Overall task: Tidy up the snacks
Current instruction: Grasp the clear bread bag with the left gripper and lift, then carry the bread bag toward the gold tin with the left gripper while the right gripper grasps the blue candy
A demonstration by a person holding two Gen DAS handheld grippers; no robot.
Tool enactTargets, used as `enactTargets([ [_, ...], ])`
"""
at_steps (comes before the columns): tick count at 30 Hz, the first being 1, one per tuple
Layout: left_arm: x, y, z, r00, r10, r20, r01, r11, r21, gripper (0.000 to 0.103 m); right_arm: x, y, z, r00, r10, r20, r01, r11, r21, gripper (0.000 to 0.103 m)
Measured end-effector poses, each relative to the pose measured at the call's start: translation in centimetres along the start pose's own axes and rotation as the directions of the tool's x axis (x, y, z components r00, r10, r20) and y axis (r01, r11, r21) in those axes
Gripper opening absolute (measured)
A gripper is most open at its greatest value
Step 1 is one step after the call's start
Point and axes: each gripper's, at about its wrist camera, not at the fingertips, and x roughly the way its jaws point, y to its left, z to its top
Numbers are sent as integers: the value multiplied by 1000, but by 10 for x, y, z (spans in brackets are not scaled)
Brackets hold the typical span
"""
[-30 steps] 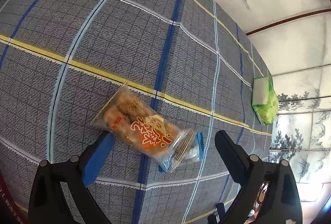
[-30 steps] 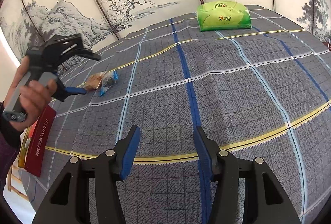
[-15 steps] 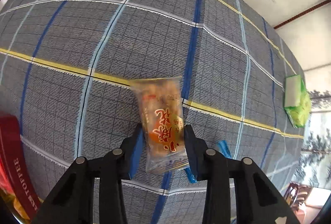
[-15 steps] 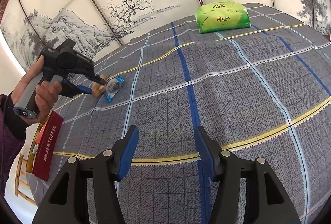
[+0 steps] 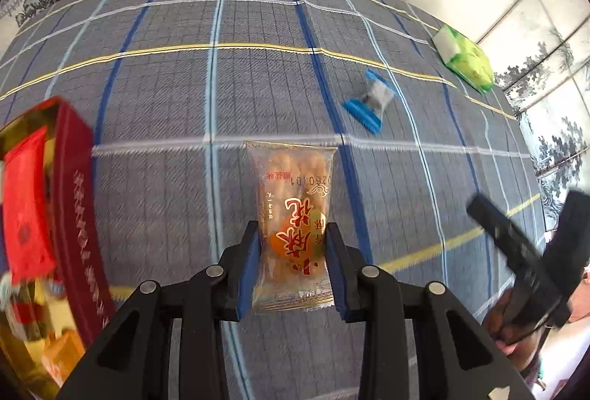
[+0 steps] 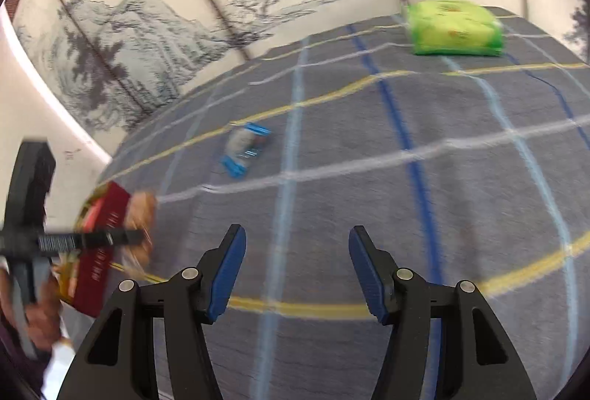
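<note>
The red box (image 5: 70,200) at nine o'clock is cut off by the picture's edge, and the things inside it are too blurry to name. In the right wrist view, the left gripper (image 6: 143,237) at eight o'clock is smeared. The small blue packet (image 6: 245,149) is blurred too.

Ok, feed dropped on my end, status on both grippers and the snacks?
Left gripper shut on orange snack packet, near red toffee box. Right gripper open, empty. Blue-ended packet on cloth. Nothing blocking.
</note>
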Motion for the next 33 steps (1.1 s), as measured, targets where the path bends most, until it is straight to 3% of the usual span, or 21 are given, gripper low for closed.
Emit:
enactTargets([
  [3, -20, -4, -22, 998, -3, 60, 2, 1000, 17, 31, 30, 24, 22, 1000, 8, -10, -8, 1000, -29, 60],
  [9, -68, 0, -44, 981, 29, 194, -45, 996, 80, 31, 96, 50, 56, 999, -16, -41, 17, 999, 35, 60],
  [14, -88, 19, -52, 970, 39, 242, -57, 996, 68, 31, 132, 68, 63, 993, -103, -54, 105, 994, 41, 60],
  [16, -92, 29, -55, 969, 40, 244, -53, 997, 48, 31, 140, 84, 62, 982, -184, -31, 183, 983, -31, 54],
  [17, -94, 34, -56, 969, 40, 245, -52, 998, 39, 31, 142, 89, 60, 979, -200, -28, 198, 978, -60, 35],
  [18, -95, 39, -56, 968, 45, 246, -54, 998, 32, 31, 143, 93, 59, 978, -210, -21, 207, 974, -88, 31],
  [22, -105, 55, -65, 962, 61, 267, -64, 998, 3, 31, 132, 103, 42, 984, -177, -14, 171, 966, -194, 25],
  [27, -123, 73, -77, 947, 88, 308, -83, 996, -30, 31, 54, 172, 14, 975, -157, 156, 208, 893, -399, 25],
  [33, -148, 93, -96, 925, 120, 360, -100, 992, -73, 31, -7, 237, -7, 956, -128, 263, 248, 833, -494, 25],
])
